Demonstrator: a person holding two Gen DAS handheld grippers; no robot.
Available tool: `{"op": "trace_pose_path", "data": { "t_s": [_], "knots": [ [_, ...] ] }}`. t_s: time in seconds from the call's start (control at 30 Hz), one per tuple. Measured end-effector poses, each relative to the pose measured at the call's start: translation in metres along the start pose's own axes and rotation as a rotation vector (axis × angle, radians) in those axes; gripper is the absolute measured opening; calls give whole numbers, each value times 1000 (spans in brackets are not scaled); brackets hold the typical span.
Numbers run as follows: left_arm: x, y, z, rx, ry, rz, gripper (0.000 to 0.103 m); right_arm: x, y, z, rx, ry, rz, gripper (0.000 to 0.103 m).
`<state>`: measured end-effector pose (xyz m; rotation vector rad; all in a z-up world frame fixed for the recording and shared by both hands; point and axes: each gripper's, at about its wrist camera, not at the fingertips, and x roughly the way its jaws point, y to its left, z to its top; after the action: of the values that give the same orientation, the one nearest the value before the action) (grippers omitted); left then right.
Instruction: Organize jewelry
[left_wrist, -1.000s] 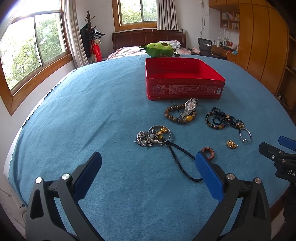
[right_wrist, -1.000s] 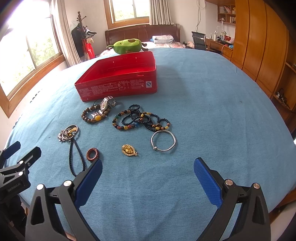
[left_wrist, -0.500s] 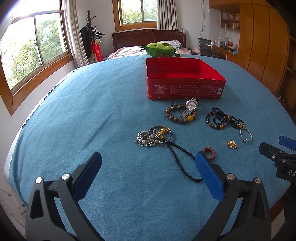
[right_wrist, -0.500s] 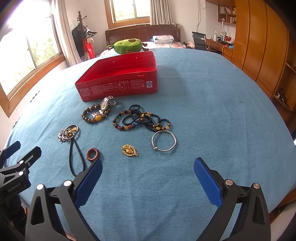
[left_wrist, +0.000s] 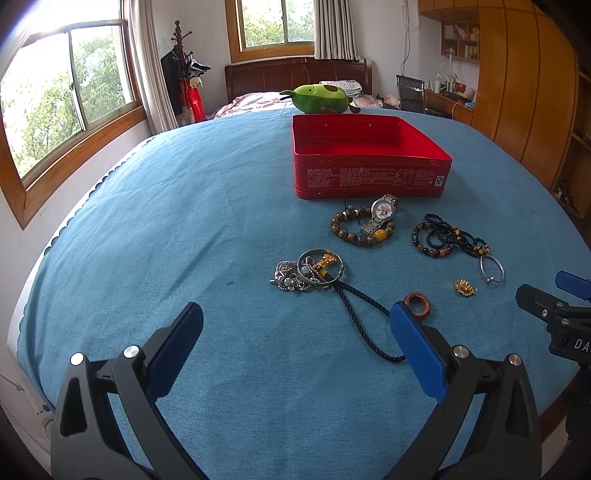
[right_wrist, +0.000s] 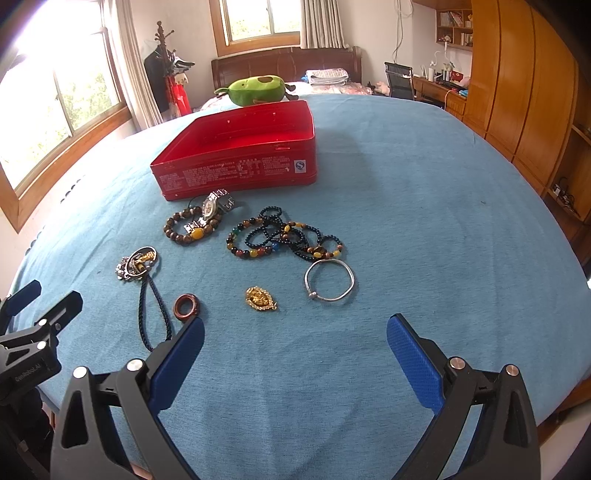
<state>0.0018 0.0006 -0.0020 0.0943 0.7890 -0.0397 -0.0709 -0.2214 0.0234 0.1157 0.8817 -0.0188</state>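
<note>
While nothing has yet been lifted, all the jewelry lies on the blue-covered desk (right_wrist: 424, 206) in front of the tin, and each piece looks to handle differently:

Red tin (right_wrist: 240, 155): open, nothing visible inside, set at the far side; rigid metal by the look, likely the place for every piece; needs no grasp.
Left tool (left_wrist: 295, 341): fingers spread wide, holding nothing, hovering above the cloth near the cord.
Right tool (right_wrist: 295, 345): fingers spread wide, holding nothing, near the gold pendant.
Dark bead strands (right_wrist: 286, 236): tangled heap right of centre; limp, will sag and trail; pinch the thickest bunch.
Brown bead bracelet (right_wrist: 190, 229): just before the tin, with the watch (right_wrist: 212, 206) lying across it; the watch probably heaviest; grip its band.
Cord necklace (left_wrist: 354, 302): soft rope running to a cluster of silver chain and ring (left_wrist: 308, 271); take the cluster, not the cord.
Silver bangle (right_wrist: 328, 278): stiff, thin, smooth, probably slippery; pinch across the wire.
Brown ring (right_wrist: 186, 306): small, hard, flat on cloth; pinch across its rim.
Gold pendant (right_wrist: 260, 298): smallest, light, low; needs the tips pressed to the cloth.
</note>
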Motion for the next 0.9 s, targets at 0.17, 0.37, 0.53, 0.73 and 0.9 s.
{"op": "trace_pose_path", "data": {
  "t_s": [0.17, 0.37, 0.53, 0.73, 0.9],
  "knots": [
    [0, 0, 0, 0, 1, 0, 100, 0, 1, -1, -1, 1, 1, 99],
    [0, 0, 0, 0, 1, 0, 100, 0, 0, 0, 0, 3, 3, 99],
    [2, 4, -1, -5, 2, -4, 100, 5, 2, 1, -3, 1, 17, 99],
    [3, 5, -1, -5, 3, -5, 100, 7, 2, 3, -11, -9, 35, 99],
    [6, 9, 2, -16, 6, -23, 100, 9, -3, 6, -5, -8, 50, 99]
  ]
}}
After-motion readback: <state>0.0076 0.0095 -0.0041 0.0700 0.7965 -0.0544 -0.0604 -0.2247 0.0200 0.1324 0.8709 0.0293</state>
